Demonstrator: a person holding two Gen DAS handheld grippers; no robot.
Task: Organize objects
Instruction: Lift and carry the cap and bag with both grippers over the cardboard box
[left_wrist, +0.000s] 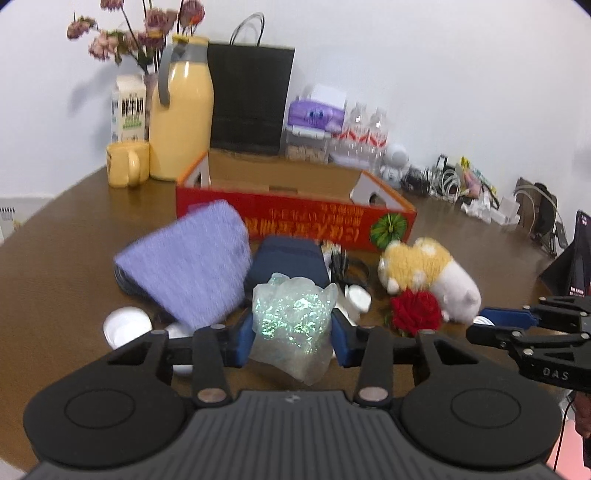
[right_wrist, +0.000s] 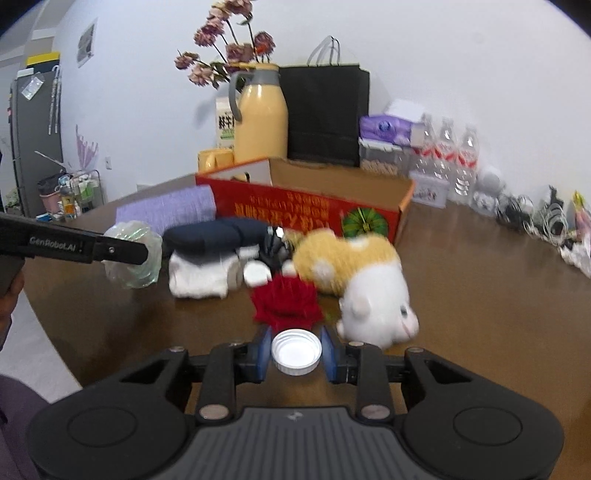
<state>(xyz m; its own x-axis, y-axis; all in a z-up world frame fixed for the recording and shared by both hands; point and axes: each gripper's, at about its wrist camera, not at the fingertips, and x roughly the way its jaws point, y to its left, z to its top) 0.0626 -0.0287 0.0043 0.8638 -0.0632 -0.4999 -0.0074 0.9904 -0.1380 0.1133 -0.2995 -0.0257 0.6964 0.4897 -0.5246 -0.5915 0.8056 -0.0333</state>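
Observation:
My left gripper (left_wrist: 293, 332) is shut on a crumpled clear iridescent plastic wrapper (left_wrist: 291, 317), lifted over the brown table (left_wrist: 74, 240); the same wrapper (right_wrist: 133, 254) shows at the left of the right wrist view. My right gripper (right_wrist: 296, 349) is shut on a white ribbed bottle cap (right_wrist: 296, 351), its hollow side facing up. Just beyond it lie a red fabric rose (right_wrist: 286, 299) and a yellow-and-white plush toy (right_wrist: 354, 273). An open red cardboard box (left_wrist: 295, 218) stands behind the pile. A purple cloth (left_wrist: 192, 266) and a dark blue pouch (left_wrist: 291, 258) lie before the box.
A yellow jug (left_wrist: 181, 110), yellow mug (left_wrist: 127, 164), milk carton (left_wrist: 127, 107), dried flowers and a black paper bag (left_wrist: 251, 99) stand at the back. Water bottles (right_wrist: 447, 155), a tissue pack and tangled cables line the right rear. White cloth (right_wrist: 199, 277) and white lids (left_wrist: 127, 326) lie near the pile.

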